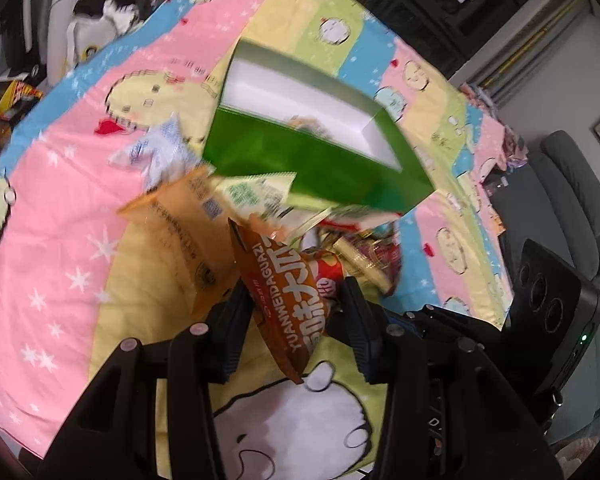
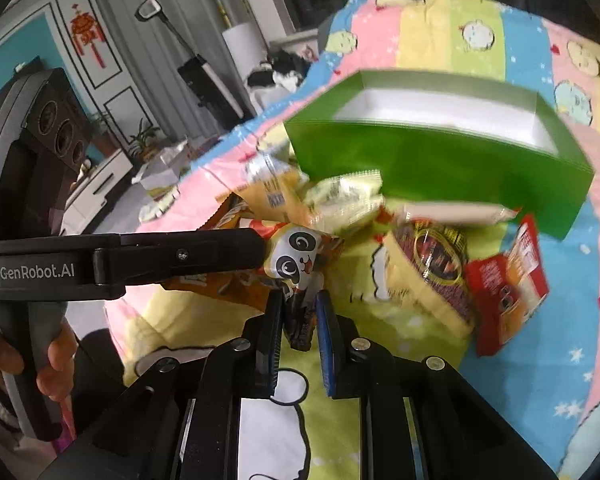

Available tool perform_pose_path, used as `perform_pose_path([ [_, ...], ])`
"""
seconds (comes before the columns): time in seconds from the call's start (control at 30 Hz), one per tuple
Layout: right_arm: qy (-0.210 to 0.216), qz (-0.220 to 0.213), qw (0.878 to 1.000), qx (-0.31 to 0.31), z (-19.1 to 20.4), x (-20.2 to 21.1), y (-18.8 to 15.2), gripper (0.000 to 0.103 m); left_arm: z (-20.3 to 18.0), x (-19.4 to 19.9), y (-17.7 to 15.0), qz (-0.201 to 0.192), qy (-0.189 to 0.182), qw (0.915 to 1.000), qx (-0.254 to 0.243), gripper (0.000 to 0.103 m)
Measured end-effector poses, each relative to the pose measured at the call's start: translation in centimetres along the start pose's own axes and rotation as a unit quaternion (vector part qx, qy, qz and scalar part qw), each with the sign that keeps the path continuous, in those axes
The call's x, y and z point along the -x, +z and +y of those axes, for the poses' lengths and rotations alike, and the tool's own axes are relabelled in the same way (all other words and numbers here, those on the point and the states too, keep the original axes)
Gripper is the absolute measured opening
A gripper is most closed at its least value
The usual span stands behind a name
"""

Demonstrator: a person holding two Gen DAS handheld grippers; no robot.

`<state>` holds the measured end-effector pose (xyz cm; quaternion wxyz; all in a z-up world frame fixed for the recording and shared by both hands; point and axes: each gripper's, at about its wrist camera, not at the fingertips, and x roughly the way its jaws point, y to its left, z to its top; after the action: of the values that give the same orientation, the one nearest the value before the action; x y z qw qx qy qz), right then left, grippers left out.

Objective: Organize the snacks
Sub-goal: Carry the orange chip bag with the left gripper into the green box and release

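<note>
Snacks: my left gripper (image 1: 290, 312) clamps orange seed bag (image 1: 288, 292), right gripper (image 2: 300, 320) pinches panda pack (image 2: 296, 256); green box (image 1: 312, 160) frame center.

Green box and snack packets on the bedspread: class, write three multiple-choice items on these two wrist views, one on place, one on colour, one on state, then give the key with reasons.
1. Where is the snack pile relative to the green box?
A. inside it
B. in front of it
C. behind it

2. What colour is the box's interior?
A. white
B. red
C. black

3. What does the right gripper hold?
A. nothing
B. the box
C. panda packet

Key: B, packets lie against the near wall; A, inner walls show white; C, fingers pinch its lower end.
</note>
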<state>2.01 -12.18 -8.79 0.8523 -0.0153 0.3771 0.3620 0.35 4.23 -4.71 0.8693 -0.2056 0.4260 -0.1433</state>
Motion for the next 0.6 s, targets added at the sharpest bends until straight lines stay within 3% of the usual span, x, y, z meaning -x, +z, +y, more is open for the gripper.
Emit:
perform_pose_path([
  [0.27, -0.021, -0.055, 0.998, 0.015, -0.6, 2.7, 3.7, 0.018, -2.8, 0.9, 4.3, -0.034, -0.013, 0.9987, -0.035, 0.044],
  [0.4, -0.026, -0.086, 0.996, 0.020, -1.5, 3.8, 6.3, 0.009, -3.4, 0.1, 6.7, -0.038, -0.018, 0.9984, -0.038, 0.044],
  [0.5, -0.044, -0.079, 0.996, 0.018, -2.4, 2.8, 8.0, 0.009, -4.4, -0.2, 8.6, -0.058, -0.028, 0.9966, -0.050, 0.041],
  [0.6, -0.040, -0.089, 0.995, 0.012, -3.6, 2.0, 9.5, 0.009, -5.0, -1.4, 10.6, -0.065, -0.015, 0.9954, -0.069, 0.041],
])
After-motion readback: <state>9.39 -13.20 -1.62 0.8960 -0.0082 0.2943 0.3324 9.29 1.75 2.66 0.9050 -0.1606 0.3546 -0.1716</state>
